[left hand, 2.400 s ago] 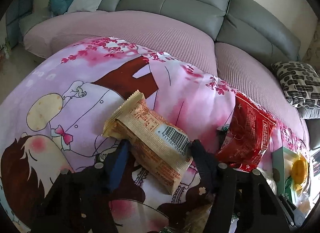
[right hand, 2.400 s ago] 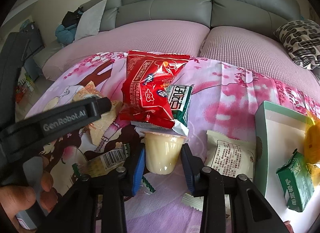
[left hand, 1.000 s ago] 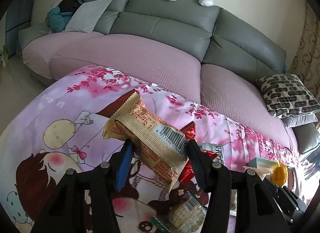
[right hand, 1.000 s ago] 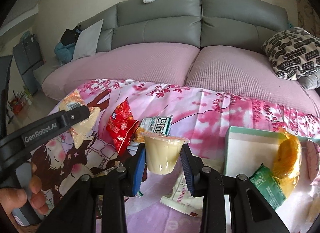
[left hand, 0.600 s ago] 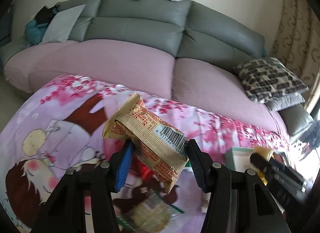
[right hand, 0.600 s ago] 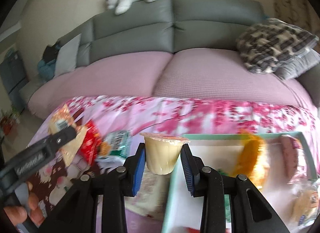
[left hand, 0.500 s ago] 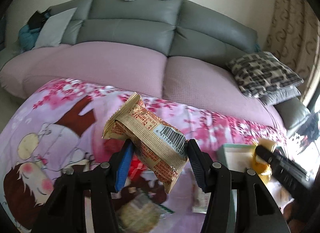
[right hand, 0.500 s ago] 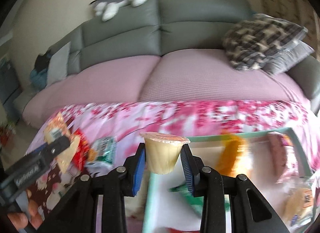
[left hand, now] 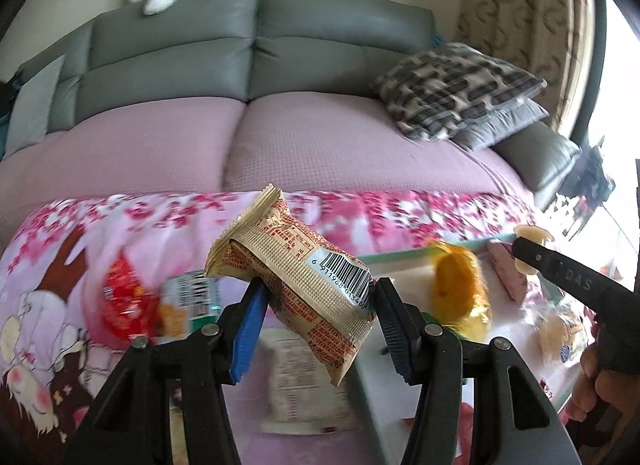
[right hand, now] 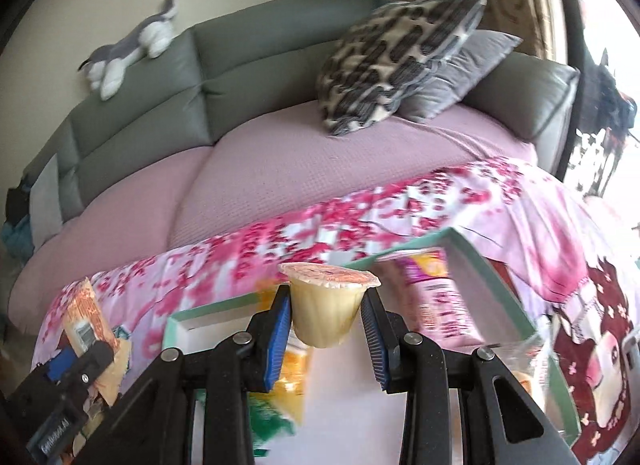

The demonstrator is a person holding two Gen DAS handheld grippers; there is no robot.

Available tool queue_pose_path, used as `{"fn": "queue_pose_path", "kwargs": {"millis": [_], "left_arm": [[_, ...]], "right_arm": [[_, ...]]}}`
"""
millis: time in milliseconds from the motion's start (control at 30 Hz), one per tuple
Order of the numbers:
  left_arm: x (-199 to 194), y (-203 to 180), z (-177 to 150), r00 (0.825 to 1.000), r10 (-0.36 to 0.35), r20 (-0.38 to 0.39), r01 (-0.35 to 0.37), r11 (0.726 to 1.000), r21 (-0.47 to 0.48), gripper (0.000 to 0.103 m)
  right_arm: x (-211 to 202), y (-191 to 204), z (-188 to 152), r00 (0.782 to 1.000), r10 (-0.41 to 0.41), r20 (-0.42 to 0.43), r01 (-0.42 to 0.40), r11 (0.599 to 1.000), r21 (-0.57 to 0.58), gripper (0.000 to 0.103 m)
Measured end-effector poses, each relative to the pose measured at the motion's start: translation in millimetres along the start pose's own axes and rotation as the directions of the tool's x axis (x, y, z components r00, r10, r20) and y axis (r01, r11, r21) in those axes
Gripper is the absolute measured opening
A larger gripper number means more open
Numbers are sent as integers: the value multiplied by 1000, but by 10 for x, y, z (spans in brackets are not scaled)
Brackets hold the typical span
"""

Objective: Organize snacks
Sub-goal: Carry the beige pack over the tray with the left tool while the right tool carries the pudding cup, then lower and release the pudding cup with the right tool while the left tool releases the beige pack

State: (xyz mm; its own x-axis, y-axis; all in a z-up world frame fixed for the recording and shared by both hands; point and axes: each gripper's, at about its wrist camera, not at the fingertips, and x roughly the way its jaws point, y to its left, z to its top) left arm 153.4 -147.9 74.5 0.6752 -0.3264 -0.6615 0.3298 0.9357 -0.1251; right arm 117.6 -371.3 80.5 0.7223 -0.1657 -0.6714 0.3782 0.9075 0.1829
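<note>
Clamping on a beige snack packet [left hand: 296,285], the left tongs [left hand: 316,305] are being held in the air, the blue pads pressed into the wrapper's two sides just below its barcode. The right tongs [right hand: 326,317] are being kept closed on a jelly cup [right hand: 326,305], gripped by its tapered wall under the foil lid, upright. Both loads are being carried clear of the tabletop, which is covered by a pink cartoon cloth [left hand: 60,265].

Below the cup, a teal-rimmed tray [right hand: 472,253] is lying open, and the cup appears to be hanging over its white floor. In it a pink packet [right hand: 436,297] and an orange wrapped sweet [left hand: 456,289] are already lying. The beige packet is being held near the tray's left edge, apparently not yet over it.

The step in hand is judged to be the setting of both snacks into the tray. The cup is best lowered level onto a bare patch of floor, between the pink packet and the orange sweet, and released only once its base is resting, since a narrow-based cup is easily tipped. The packet, being soft, is better laid flat beside the others than dropped on end.

Outside the tray, a red bag [left hand: 124,297], a green-and-white packet [left hand: 192,293] and a pale pouch [left hand: 300,377] are lying on the cloth. A grey sofa [left hand: 240,45] is standing behind.
</note>
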Motion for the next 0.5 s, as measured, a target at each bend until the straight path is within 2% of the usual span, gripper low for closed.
{"fn": "queue_pose_path", "kwargs": {"millis": [233,400,500], "left_arm": [[232,-329,69,998,-50,-48,52,997,52,57],[488,-471,41,992,-54,-111,62,996,66,57],[568,-517,15,991,-49,-124,58,996,70,57]], "right_arm": [[89,-209,-25,999,-42,-33,43,998,37,37],[179,-238,-58,996,-52,-66,54,998,32,37],[231,-246,-77,995,-53,-84,55,998,31,38]]}}
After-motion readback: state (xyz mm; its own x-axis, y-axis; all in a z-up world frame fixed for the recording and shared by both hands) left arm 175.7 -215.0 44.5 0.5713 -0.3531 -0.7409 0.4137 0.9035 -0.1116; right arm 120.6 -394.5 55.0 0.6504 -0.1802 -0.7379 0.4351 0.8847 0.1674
